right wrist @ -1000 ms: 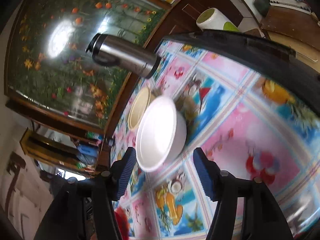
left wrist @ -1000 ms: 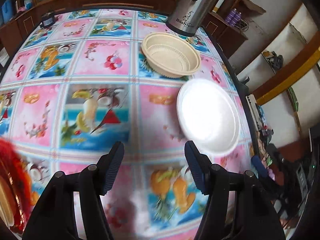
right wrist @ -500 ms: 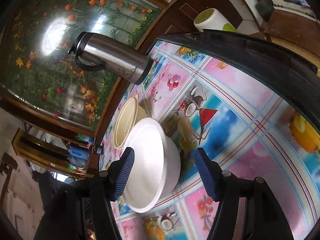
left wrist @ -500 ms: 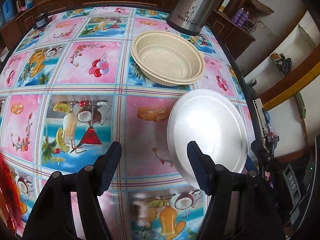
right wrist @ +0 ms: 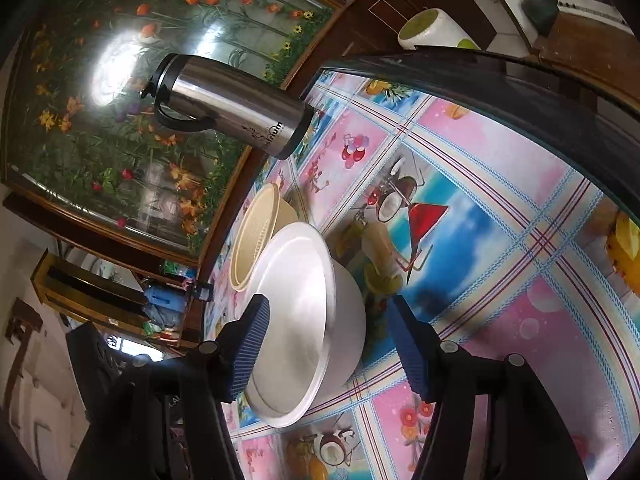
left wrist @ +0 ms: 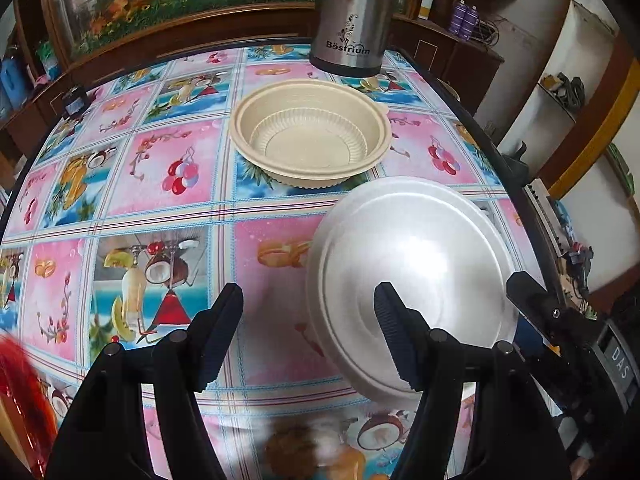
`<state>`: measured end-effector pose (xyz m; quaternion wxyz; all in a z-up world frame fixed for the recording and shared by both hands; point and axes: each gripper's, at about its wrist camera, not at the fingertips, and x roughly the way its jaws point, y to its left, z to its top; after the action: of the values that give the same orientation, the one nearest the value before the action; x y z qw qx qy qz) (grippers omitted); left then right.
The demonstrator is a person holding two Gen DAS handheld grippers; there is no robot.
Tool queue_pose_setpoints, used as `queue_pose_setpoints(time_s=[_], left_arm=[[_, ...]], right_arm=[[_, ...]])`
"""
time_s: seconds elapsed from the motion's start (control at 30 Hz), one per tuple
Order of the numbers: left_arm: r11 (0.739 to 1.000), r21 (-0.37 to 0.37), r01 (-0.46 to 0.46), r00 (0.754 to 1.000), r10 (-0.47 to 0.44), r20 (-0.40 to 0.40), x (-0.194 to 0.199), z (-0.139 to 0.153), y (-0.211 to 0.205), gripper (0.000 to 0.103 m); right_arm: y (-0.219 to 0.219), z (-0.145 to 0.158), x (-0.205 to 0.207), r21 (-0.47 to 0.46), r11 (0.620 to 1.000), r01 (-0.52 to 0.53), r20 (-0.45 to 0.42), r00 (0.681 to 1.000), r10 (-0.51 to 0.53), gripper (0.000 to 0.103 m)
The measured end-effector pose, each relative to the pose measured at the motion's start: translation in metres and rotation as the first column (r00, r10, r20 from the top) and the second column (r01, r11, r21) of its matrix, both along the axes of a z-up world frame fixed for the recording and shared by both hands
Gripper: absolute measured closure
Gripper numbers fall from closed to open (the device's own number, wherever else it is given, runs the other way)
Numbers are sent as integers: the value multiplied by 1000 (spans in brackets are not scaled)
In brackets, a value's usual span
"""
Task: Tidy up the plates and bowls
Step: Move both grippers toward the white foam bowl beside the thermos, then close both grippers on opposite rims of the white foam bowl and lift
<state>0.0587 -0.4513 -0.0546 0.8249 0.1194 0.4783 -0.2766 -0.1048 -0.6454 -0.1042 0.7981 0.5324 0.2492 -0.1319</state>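
While I am holding both sets of fingers spread over the table (left wrist: 132,208), neither one is gripping anything. My left gripper (left wrist: 308,340) is hanging low above the fruit-patterned cloth, jaws wide apart, with its right finger (left wrist: 394,340) lying in front of the white bowl (left wrist: 412,272) and its left finger over bare cloth. I cannot tell whether that finger is touching the bowl or only overlapping it in view.

My right gripper (right wrist: 328,344) is coming at the same white bowl (right wrist: 316,320) from the side, jaws apart and reaching to either side of it: one finger (right wrist: 250,344) is sitting in front of the bowl's open mouth, the other (right wrist: 408,348) is standing off beside its outer wall with cloth showing between them. In the left wrist view the tip of my right gripper (left wrist: 536,296) is showing dark at the bowl's far edge.

The white bowl is sitting near the table's edge, upright on the cloth. Just beyond it, close but apart by a strip of cloth in the left view, the tan bowl (left wrist: 312,136) is resting open side up, ribbed inside. Behind the tan bowl (right wrist: 256,236) a steel flask (left wrist: 350,16) is standing at the table's far rim; the flask (right wrist: 228,104) is showing a black handle and lid in the right view.
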Motion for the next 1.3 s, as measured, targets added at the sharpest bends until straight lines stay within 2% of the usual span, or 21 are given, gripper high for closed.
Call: queue_pose_setpoints(time_s=[0.27,0.57,1.0,1.2,1.27,1.3], left_arm=[[1000,5,24,1000,-24,-3,-1,-13,-11,36],[999,8,32,999,-32,-13,2,-24,-16,36],[999,5,38,999,-38,-1,3,-30,-16,36],[999,4,41,999,-41,8,1,-31,-14,37],[999,1,40,999,-40,17,0,-31,-13,45],[999,-2,41,999,-41,12,1,-32,-12,53]], right_arm=[[1,-3,6,-24,1000,5,-35,999,-6,48],[0,-11,15,-35,999,1,-110,994,-5,67],[0,-15,14,-39,999,7,-125,992,-12,89],[0,-16,15,-24,1000,-4,-122,993,1,90],[1,-17,16,-6,1000,-13,-118,993,12,90],[1,-18,16,-3,1000,-14,-117,993,13,90]])
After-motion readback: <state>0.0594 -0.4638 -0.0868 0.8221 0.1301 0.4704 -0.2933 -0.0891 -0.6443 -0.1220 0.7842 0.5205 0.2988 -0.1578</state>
